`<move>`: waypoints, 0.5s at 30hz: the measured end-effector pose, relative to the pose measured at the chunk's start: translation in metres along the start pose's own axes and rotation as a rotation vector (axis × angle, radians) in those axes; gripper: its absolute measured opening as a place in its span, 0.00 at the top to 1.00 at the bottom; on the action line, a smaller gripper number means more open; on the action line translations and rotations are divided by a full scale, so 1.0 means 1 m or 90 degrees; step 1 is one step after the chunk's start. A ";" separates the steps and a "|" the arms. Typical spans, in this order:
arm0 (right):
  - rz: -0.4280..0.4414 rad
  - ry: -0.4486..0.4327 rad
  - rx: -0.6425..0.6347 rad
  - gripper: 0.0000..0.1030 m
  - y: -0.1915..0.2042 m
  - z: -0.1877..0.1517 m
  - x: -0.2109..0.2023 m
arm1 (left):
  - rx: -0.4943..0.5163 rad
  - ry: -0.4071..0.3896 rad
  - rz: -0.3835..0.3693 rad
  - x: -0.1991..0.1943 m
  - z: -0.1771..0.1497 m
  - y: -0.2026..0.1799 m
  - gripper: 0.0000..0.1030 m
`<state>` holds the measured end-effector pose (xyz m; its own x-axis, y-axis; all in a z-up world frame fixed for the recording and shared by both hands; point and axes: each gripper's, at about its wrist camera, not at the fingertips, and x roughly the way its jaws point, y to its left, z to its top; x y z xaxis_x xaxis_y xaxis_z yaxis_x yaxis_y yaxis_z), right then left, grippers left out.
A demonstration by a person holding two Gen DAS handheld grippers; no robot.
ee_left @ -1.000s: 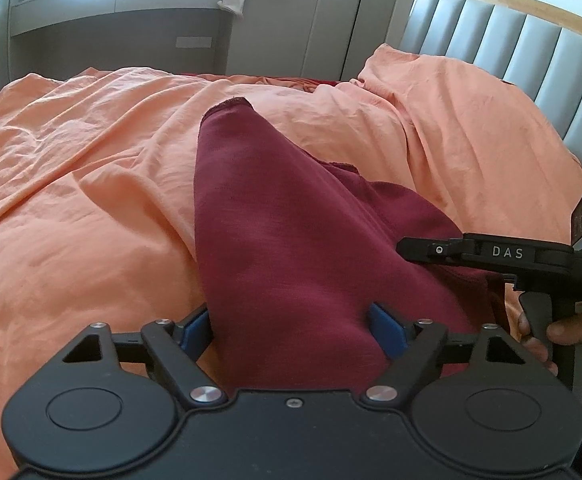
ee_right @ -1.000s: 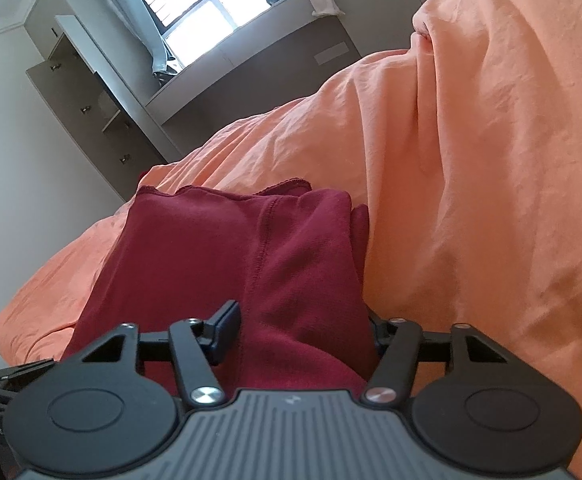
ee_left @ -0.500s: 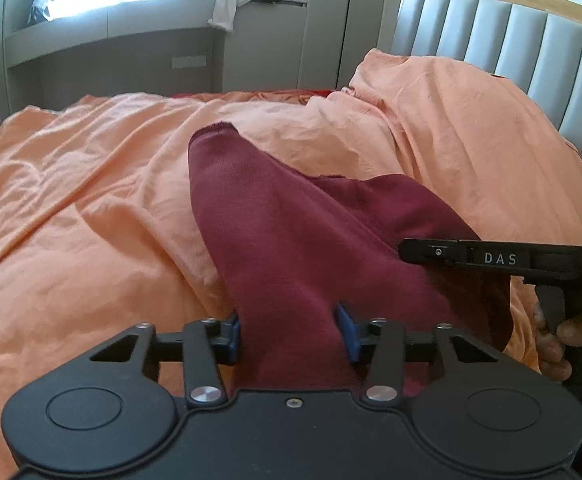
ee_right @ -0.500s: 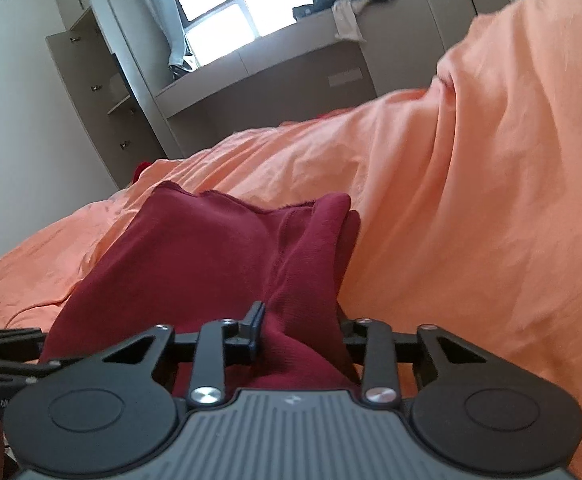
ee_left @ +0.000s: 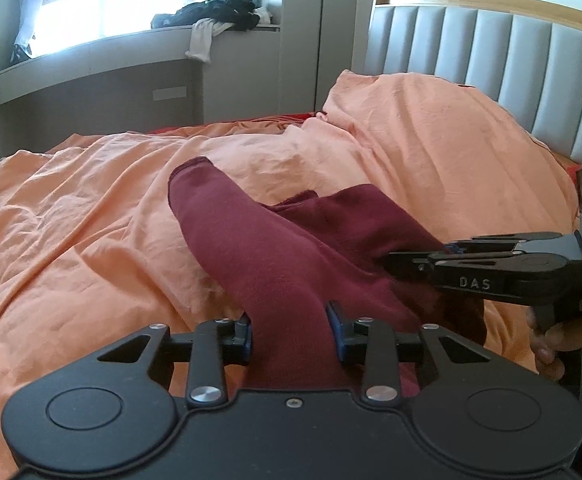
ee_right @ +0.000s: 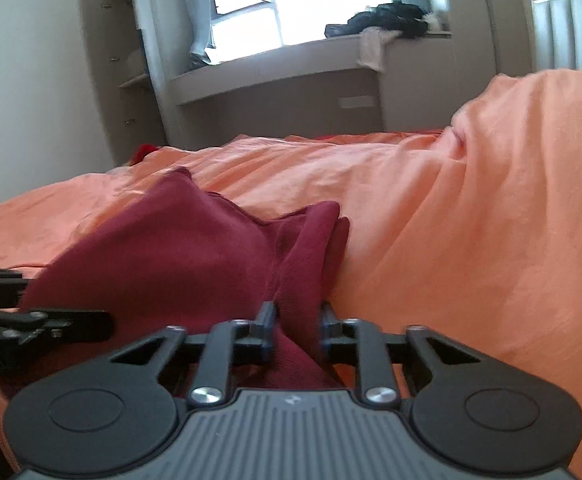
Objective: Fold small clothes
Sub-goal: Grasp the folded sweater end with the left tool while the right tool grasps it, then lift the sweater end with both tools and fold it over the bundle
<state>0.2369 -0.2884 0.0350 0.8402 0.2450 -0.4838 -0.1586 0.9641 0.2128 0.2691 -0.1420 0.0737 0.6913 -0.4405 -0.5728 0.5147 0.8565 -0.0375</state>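
Observation:
A dark red garment (ee_left: 275, 256) lies on the orange bedding and stretches away from both grippers; it also shows in the right wrist view (ee_right: 195, 256). My left gripper (ee_left: 289, 328) is shut on the garment's near left edge, cloth bunched between its blue pads. My right gripper (ee_right: 295, 334) is shut on the near right edge and lifts a fold of it. The right gripper also shows from the side in the left wrist view (ee_left: 471, 268). The left gripper's fingers (ee_right: 31, 320) show at the left edge of the right wrist view.
An orange duvet (ee_left: 71, 240) covers the bed, with a pillow mound (ee_left: 451, 140) before a grey padded headboard (ee_left: 491, 52). A window ledge (ee_left: 111, 48) with a pile of dark clothes (ee_left: 219, 12) stands beyond the bed. A hand (ee_left: 559, 340) holds the right gripper.
Both grippers closed from open onto the garment's near edge. They then rose and levelled, pulling the cloth up from the bedding.

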 end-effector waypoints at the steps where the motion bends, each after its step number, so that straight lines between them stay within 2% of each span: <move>1: 0.016 -0.001 -0.001 0.83 0.004 0.000 -0.003 | 0.003 0.001 -0.003 -0.003 -0.001 0.000 0.65; 4: 0.013 0.005 -0.030 0.83 0.016 -0.005 0.000 | -0.001 0.003 -0.005 -0.009 -0.004 0.005 0.66; 9: 0.020 0.022 0.000 0.81 0.012 -0.006 0.009 | -0.035 0.012 -0.009 -0.014 -0.011 0.018 0.67; 13: 0.039 0.040 0.041 0.51 0.002 -0.005 0.015 | -0.038 0.019 -0.008 -0.014 -0.015 0.020 0.67; 15: 0.034 0.052 0.047 0.50 0.000 -0.007 0.020 | -0.031 0.019 -0.003 -0.013 -0.015 0.018 0.66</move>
<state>0.2502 -0.2823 0.0189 0.7864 0.3057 -0.5367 -0.1604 0.9402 0.3005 0.2619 -0.1169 0.0679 0.6731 -0.4371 -0.5965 0.4922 0.8668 -0.0799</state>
